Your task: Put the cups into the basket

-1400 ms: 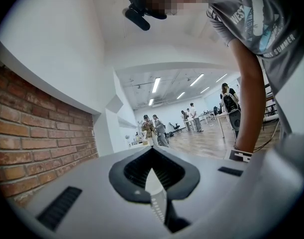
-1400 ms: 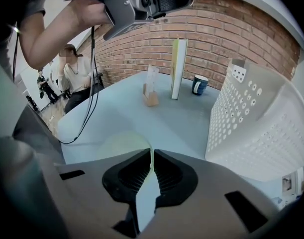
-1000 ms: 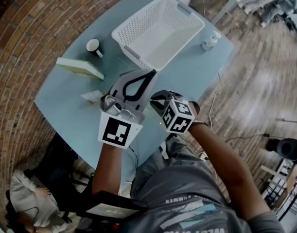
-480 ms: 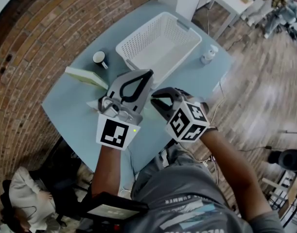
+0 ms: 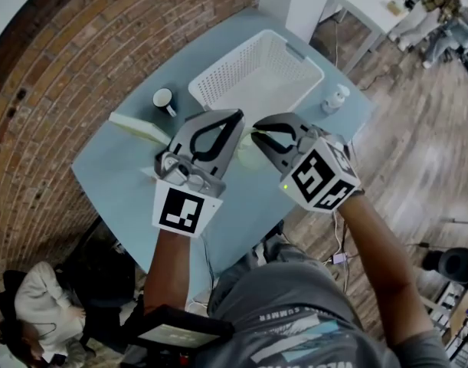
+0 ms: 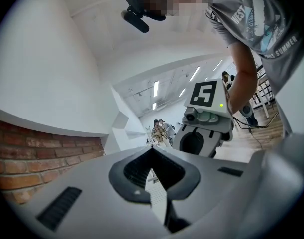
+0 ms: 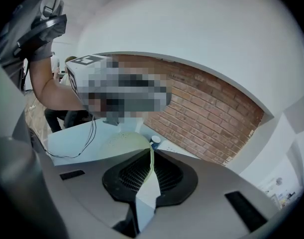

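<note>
Head view is showing my right gripper (image 5: 256,131) pinching the thin wall of a round, pale green cup (image 5: 246,156) above the smooth blue table (image 5: 115,167). My left gripper (image 5: 235,118) is pressing its grey jaws together on nothing. The white plastic basket (image 5: 258,73), full of little holes, is sitting just past both grippers. A small dark mug (image 5: 164,98), white inside, is standing left of the basket, not touching it.

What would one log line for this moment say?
left gripper: shut, empty | right gripper: shut on cup rim | basket: empty
</note>
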### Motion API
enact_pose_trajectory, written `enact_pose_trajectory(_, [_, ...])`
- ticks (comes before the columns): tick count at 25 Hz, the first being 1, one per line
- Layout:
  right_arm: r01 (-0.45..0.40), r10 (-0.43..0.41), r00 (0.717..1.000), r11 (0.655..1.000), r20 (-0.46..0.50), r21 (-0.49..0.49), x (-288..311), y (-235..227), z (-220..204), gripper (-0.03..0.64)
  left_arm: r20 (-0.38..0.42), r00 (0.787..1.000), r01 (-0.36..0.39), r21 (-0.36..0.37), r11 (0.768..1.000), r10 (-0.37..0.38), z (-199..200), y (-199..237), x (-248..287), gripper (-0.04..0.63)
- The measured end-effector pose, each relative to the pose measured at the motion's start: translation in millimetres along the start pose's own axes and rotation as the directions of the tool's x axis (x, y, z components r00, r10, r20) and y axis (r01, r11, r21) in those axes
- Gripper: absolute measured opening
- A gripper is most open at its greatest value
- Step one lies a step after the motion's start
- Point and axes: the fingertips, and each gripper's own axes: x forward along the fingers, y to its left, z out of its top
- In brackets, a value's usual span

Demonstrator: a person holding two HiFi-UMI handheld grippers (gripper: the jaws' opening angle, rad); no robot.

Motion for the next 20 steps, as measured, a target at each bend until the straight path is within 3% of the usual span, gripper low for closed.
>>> enact_pose_trajectory(13, [0.040,-0.040,0.999,0.999,-0.009,-0.033,12,-85,-8,0.032,-0.068,0.997,-0.028,0.015,0.999,0.029,-8,8,11,0.000])
enact_pose_trajectory(20, [-0.003,0.002,0.999,1.000,-0.047,-0.031,39,-110,-31,0.032,-0.117,0.992,-0.044,0.008,0.999,0.045,-17,1,18,0.000])
